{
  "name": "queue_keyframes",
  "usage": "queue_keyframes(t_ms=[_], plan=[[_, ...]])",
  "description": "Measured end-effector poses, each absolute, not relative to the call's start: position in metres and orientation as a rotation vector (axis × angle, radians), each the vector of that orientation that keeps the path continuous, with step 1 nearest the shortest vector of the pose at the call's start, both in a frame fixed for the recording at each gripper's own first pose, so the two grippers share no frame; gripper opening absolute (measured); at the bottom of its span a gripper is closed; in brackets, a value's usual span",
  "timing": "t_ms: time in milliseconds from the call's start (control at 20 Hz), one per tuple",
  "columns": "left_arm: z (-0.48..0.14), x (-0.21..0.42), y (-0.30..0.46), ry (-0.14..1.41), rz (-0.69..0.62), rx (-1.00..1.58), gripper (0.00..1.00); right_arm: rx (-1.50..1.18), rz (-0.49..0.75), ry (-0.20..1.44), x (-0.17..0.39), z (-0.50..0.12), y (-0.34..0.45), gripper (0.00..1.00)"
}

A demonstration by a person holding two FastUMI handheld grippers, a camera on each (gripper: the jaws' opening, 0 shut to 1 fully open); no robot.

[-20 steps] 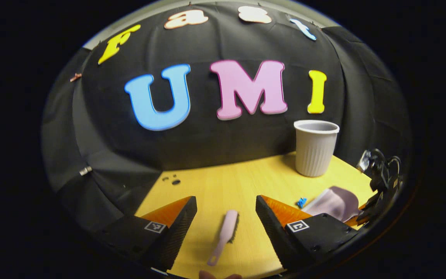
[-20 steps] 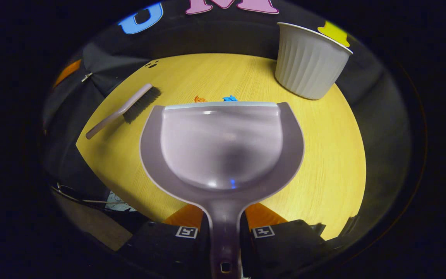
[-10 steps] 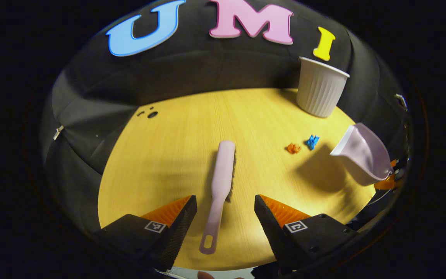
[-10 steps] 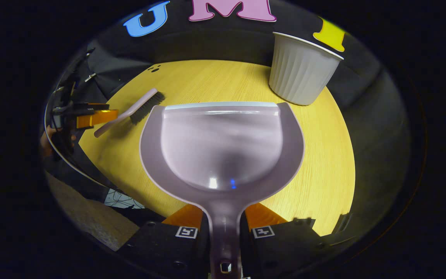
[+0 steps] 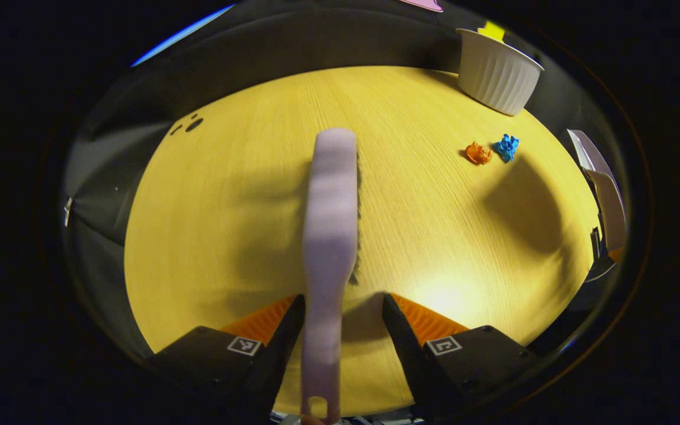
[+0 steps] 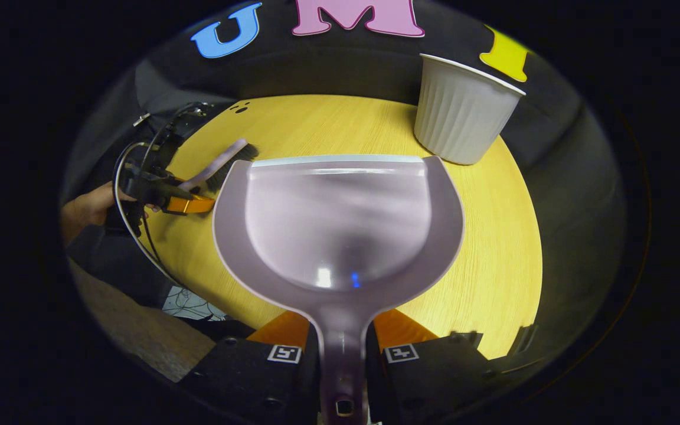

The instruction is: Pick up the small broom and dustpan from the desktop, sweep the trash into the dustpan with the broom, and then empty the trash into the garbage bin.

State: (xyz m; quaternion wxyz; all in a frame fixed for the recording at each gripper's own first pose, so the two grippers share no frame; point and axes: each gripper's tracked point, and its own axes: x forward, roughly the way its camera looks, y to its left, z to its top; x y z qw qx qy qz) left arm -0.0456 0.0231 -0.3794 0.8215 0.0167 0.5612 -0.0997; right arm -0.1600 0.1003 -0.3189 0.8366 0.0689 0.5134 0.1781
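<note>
The pale pink small broom (image 5: 328, 224) lies on the yellow desktop (image 5: 222, 212), bristles to its right. Its handle runs back between the fingers of my left gripper (image 5: 341, 330), which stands open around it, the handle close to the left finger. An orange scrap (image 5: 478, 153) and a blue scrap (image 5: 506, 146) lie on the desktop to the right. My right gripper (image 6: 343, 348) is shut on the handle of the lilac dustpan (image 6: 340, 224), held above the desktop (image 6: 493, 236). The right gripper view also shows the broom (image 6: 228, 159) with the left gripper (image 6: 189, 199) at its handle.
A white ribbed garbage bin (image 5: 498, 71) stands at the far right corner of the desktop, also seen as the bin (image 6: 461, 112) beyond the dustpan. A hand (image 6: 89, 206) holds the left gripper. The dustpan's edge (image 5: 602, 189) hangs at the right.
My left gripper has tilted down and moved forward over the broom, so the handle now lies between its fingers. The right gripper keeps the dustpan almost still.
</note>
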Motion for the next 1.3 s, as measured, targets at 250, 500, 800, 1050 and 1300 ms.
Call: queue_keyframes(t_ms=[250, 500, 800, 1050, 1300], plan=[[-0.380, -0.037, 0.019, 1.218, -0.244, 0.023, 0.76, 0.144, 0.386, 1.090, -0.161, -0.320, 0.102, 0.32], [-0.370, -0.020, 0.034, 1.191, -0.167, 0.094, 0.28, 0.142, 0.410, 1.155, -0.167, -0.321, 0.103, 0.36], [-0.350, 0.012, 0.001, 1.164, -0.273, 0.161, 0.27, 0.049, 0.463, 1.302, -0.174, -0.341, 0.091, 0.36], [-0.348, 0.035, -0.040, 1.172, -0.352, 0.212, 0.27, 0.021, 0.488, 1.387, -0.171, -0.358, 0.086, 0.36], [-0.341, 0.048, -0.079, 1.171, -0.442, 0.244, 0.26, -0.003, 0.513, 1.413, -0.169, -0.368, 0.082, 0.36]])
